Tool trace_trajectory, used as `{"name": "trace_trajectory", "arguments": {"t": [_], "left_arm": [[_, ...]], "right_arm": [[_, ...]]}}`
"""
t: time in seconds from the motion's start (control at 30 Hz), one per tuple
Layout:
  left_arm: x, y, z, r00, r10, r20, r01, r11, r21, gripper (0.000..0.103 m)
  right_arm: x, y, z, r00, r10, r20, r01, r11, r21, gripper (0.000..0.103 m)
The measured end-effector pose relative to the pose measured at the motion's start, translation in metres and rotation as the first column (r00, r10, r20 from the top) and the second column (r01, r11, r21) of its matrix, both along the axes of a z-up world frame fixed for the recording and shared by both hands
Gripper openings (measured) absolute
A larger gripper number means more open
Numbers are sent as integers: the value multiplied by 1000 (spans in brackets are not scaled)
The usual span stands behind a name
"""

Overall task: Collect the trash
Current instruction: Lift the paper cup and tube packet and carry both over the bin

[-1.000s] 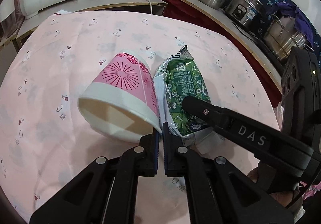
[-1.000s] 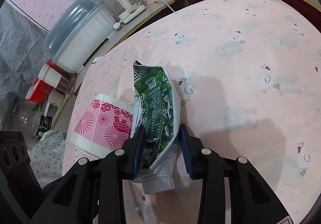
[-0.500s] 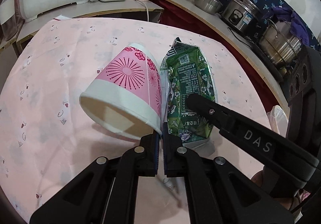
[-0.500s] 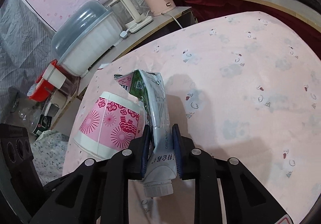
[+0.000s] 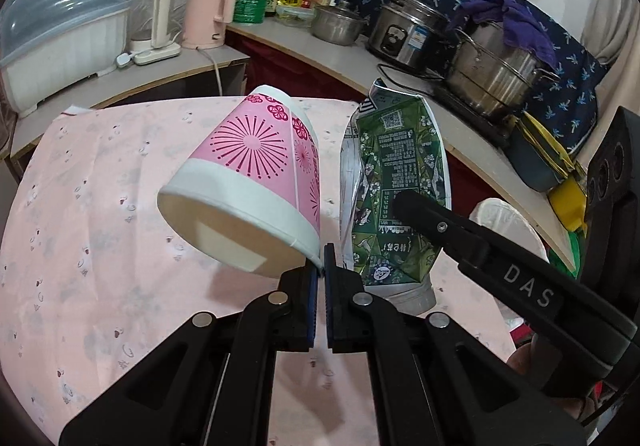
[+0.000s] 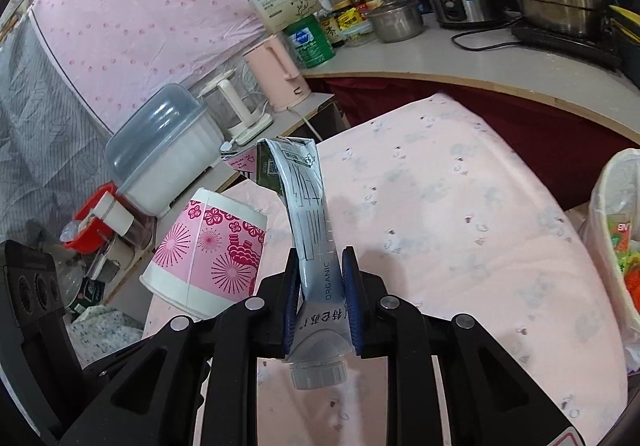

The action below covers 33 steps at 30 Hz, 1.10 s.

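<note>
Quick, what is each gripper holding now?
Left gripper: shut on the pink paper cup rim.
Right gripper: shut on the flattened green carton.

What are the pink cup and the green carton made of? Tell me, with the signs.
Pink cup: apparently paper, matte, with a rolled rim, a visible side seam and a plain tan inside. Green carton: seemingly foil-lined paperboard, creased and crushed, silvery where torn open at the top, with a grey plastic screw spout.

The right tool (image 6: 320, 298) clamps a flattened carton (image 6: 308, 214) beside a pink cup (image 6: 208, 250), apparently above the table (image 6: 460, 226).
</note>
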State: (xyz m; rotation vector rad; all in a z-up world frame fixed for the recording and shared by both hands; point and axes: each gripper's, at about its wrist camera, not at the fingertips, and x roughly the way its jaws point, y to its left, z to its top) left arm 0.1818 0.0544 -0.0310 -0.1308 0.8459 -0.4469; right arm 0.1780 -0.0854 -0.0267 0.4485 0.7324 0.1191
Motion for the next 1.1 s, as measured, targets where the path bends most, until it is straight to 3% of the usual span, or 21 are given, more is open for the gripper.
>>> {"name": "trace_trajectory", "arguments": {"t": [0.43, 0.8, 1.1], "left_arm": [[-49, -122, 28, 975, -213, 64, 211, 977, 41, 3], [-82, -215, 26, 924, -378, 63, 372, 925, 81, 3], [-94, -274, 18, 886, -462, 43, 455, 883, 110, 3]], "right_arm": [[-85, -123, 30, 970, -228, 81, 227, 974, 21, 20], [-156, -216, 30, 901, -421, 99, 418, 907, 49, 20], [-191, -264, 16, 850, -519, 88, 514, 854, 80, 20]]}}
